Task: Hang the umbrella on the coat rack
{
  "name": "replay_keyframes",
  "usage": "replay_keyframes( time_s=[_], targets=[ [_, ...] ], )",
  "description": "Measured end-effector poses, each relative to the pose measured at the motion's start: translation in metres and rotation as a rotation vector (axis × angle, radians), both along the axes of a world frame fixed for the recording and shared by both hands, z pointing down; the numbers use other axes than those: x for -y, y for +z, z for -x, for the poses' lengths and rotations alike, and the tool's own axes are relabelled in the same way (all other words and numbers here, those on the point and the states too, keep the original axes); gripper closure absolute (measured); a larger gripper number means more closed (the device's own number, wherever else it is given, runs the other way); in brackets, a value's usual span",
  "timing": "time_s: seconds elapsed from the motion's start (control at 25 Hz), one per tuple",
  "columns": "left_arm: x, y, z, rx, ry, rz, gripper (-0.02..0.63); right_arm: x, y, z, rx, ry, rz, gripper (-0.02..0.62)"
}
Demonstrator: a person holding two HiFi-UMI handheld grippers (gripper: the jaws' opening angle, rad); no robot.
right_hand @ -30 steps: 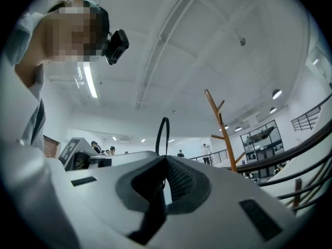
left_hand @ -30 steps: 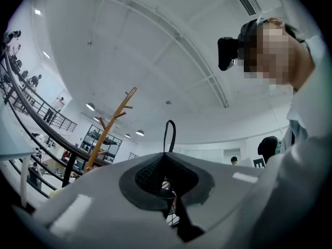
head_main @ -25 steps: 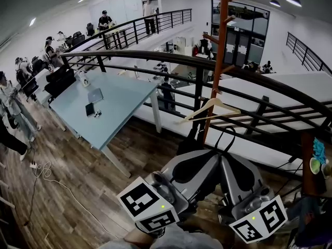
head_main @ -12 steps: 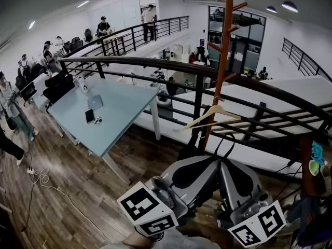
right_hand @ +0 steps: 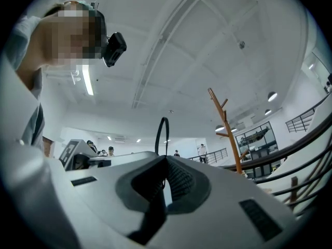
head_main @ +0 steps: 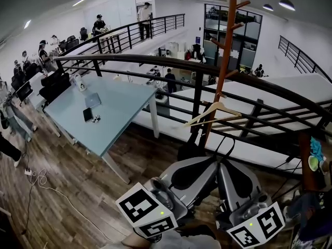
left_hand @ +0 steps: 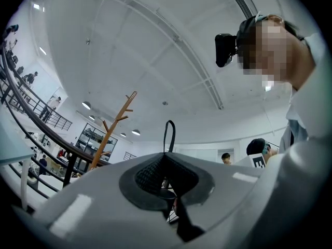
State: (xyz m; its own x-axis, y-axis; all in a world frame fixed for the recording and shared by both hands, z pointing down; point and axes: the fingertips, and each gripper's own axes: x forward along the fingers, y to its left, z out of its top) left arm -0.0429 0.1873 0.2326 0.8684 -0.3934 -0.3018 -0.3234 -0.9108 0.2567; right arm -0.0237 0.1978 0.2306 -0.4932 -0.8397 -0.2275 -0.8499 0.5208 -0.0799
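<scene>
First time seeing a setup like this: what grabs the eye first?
A tall wooden coat rack rises right of centre, beside a black railing, with a bare hanger on a low peg. Just below it, the left claw and right claw meet, both pinched shut on a thin black loop.

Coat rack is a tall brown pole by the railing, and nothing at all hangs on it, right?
Not quite. The coat rack is a tall brown pole by the railing, but it isn't bare: a wooden hanger hangs from one of its lower pegs. The head view shows it.
</scene>
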Motion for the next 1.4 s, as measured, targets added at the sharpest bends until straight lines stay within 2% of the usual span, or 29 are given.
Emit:
replay_keyframes(
  time_s=[0.32,0.64,1.4],
  targets=[
    [0.01,0.003,0.004,-0.004,-0.003,0.015,0.599,0.009,0.002,0.004,-0.013,-0.001,0.01,0.594],
    [0.043,0.003,0.0,0.007,-0.036,0.007,0.6,0.044,0.003,0.0,-0.002,-0.039,0.009,0.594],
    [0.198,-0.007,-0.04,0.024,-0.155,0.006,0.598,0.201,-0.007,-0.042,0.024,-0.146,-0.006,0.594]
  ],
)
